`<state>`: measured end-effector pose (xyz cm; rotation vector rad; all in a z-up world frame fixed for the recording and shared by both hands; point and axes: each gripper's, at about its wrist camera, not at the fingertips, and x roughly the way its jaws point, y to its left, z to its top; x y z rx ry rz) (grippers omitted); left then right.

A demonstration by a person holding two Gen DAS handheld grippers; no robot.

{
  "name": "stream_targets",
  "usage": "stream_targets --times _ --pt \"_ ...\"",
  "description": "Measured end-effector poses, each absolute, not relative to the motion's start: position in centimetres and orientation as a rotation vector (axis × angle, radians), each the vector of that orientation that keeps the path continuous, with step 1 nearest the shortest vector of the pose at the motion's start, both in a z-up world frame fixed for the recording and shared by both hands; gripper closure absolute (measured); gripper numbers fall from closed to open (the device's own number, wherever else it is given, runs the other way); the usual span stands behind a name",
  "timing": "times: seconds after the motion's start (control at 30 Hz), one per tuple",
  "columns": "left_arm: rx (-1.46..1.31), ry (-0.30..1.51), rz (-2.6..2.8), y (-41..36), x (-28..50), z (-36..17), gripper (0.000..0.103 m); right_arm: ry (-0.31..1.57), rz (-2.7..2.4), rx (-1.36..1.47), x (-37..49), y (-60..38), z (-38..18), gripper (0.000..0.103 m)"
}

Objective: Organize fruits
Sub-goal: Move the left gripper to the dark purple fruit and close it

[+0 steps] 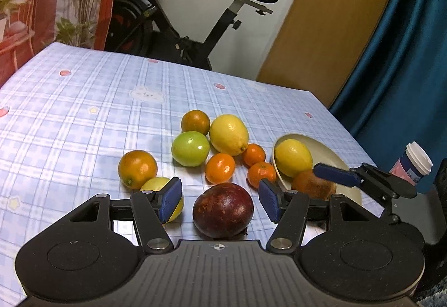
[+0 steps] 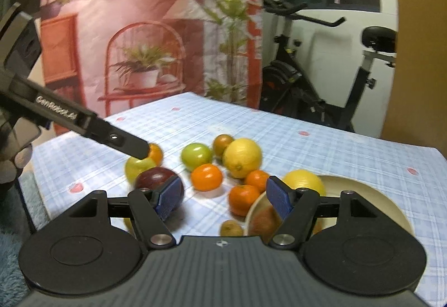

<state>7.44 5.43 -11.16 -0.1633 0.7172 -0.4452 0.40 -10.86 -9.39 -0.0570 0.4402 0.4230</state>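
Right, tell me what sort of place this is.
Probably a room in a home: an exercise bike stands behind a table with a checked cloth, a printed fabric backdrop hangs beside it, and loose fruit lies near a bowl.
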Motion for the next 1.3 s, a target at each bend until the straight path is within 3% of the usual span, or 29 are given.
stream_targets --times 0.53,0.83,0.93,1.3 --pt "-0.163 0.765 -0.475 4.9 7.7 -13.0 0.040 0.622 0.651 -0.047 5.5 -5.6 -11.5 0.032" --pt "-0.172 0.806 -0.476 4.6 8.4 -14.1 0.040 0.652 0.644 -0.006 6.6 -5.2 -12.7 0.032" --pt "-0.181 0.816 -0.477 4.6 8.5 -14.3 0.040 0.658 0.647 0.007 6.5 -5.4 -12.9 0.039" --pt "-0.205 0.859 -0.533 4.0 9.1 -15.4 0.039 0.646 0.641 0.045 5.4 -6.4 -13.0 0.039"
